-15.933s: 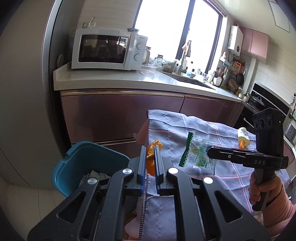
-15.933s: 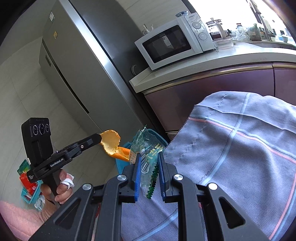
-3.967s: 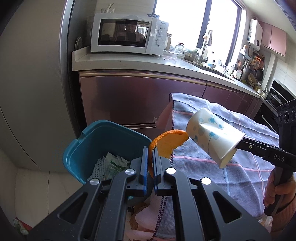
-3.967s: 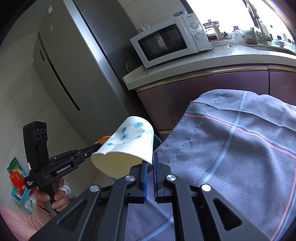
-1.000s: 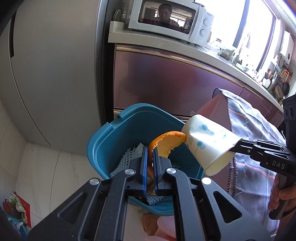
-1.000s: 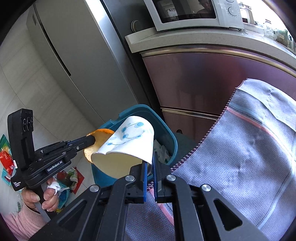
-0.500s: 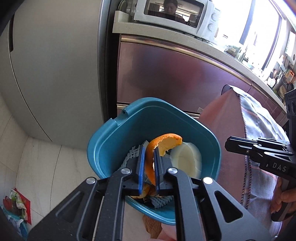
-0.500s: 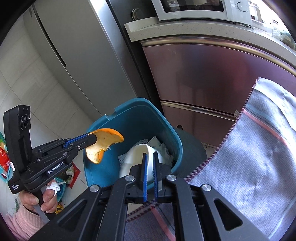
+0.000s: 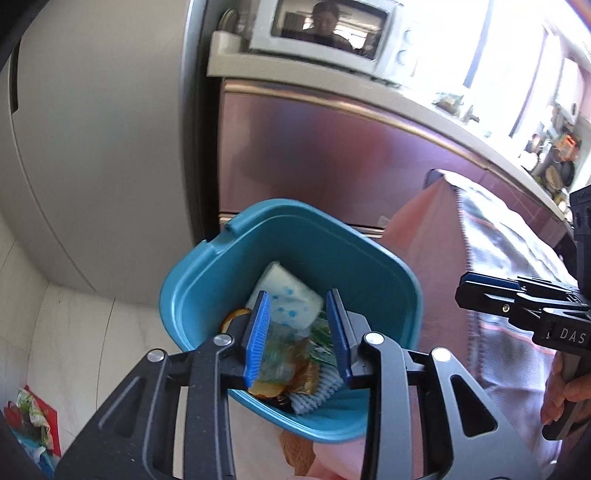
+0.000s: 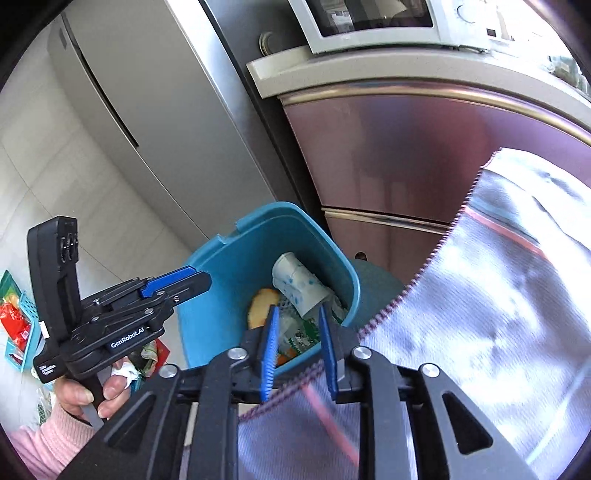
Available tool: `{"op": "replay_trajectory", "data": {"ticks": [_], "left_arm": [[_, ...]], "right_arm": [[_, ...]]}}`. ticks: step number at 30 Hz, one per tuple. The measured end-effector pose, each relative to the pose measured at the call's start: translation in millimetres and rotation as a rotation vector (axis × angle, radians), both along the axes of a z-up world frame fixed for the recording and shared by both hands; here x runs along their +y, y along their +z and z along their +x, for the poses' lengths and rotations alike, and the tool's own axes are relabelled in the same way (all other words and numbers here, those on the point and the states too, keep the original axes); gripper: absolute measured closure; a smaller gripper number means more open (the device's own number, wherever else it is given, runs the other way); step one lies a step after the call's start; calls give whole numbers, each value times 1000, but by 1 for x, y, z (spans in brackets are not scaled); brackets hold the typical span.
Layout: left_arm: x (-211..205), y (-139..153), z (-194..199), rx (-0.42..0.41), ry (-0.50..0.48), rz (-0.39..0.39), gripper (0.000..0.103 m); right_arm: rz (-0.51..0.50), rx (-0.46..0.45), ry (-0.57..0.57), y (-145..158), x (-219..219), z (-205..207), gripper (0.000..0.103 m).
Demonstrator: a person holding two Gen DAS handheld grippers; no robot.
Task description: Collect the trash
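Note:
A teal trash bin [image 9: 207, 288] stands on the floor; it also shows in the right wrist view [image 10: 210, 295]. Inside lie a white paper cup with blue dots [image 9: 291, 302] [image 10: 299, 284], an orange peel [image 10: 260, 306] [image 9: 232, 319], plastic wrappers and white foam netting. My left gripper [image 9: 297, 334] is open and empty just above the bin; it appears from the side in the right wrist view [image 10: 181, 284]. My right gripper [image 10: 297, 347] is open and empty over the bin's near rim; it appears at the right of the left wrist view [image 9: 480, 291].
A table under a grey checked cloth [image 10: 498, 314] is right of the bin. A steel fridge [image 9: 92, 147] and mauve cabinets [image 9: 332, 155] with a microwave [image 9: 325, 33] on top stand behind. Colourful packets [image 10: 14, 321] lie on the tiled floor at left.
The left gripper opened and the orange peel dropped into the bin. The right gripper, shut half a second ago, has opened. The paper cup now lies on its side in the bin.

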State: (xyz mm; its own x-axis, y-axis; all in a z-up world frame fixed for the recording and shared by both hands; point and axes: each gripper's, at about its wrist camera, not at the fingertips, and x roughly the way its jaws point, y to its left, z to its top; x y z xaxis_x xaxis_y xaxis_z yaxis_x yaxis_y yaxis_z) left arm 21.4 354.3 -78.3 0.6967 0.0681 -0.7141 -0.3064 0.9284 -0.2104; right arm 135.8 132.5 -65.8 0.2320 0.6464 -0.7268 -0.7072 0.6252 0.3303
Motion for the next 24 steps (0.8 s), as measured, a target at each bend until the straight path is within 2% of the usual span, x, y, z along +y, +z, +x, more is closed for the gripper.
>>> {"op": "replay_trajectory", "data": {"ticks": [4, 5, 7, 9, 14, 17, 24], "left_arm": [[-19, 21, -14, -80, -58, 2, 60], [-24, 26, -17, -101, -73, 4, 54], [-37, 38, -26, -151, -100, 21, 45], [-51, 48, -33, -194, -122, 41, 29], [-87, 69, -56, -318, -161, 87, 5], [-109, 75, -65, -365, -160, 105, 5], [-165, 87, -84, -433, -173, 159, 5]], "right_arm": [[41, -55, -23, 16, -22, -17, 62], [51, -74, -35, 21, -29, -22, 55], [76, -111, -64, 31, -45, -33, 52], [95, -154, -98, 39, -61, -45, 41], [103, -294, -226, 53, -109, -84, 18], [88, -385, -336, 57, -135, -107, 6], [76, -536, -520, 60, -191, -149, 6]]}}
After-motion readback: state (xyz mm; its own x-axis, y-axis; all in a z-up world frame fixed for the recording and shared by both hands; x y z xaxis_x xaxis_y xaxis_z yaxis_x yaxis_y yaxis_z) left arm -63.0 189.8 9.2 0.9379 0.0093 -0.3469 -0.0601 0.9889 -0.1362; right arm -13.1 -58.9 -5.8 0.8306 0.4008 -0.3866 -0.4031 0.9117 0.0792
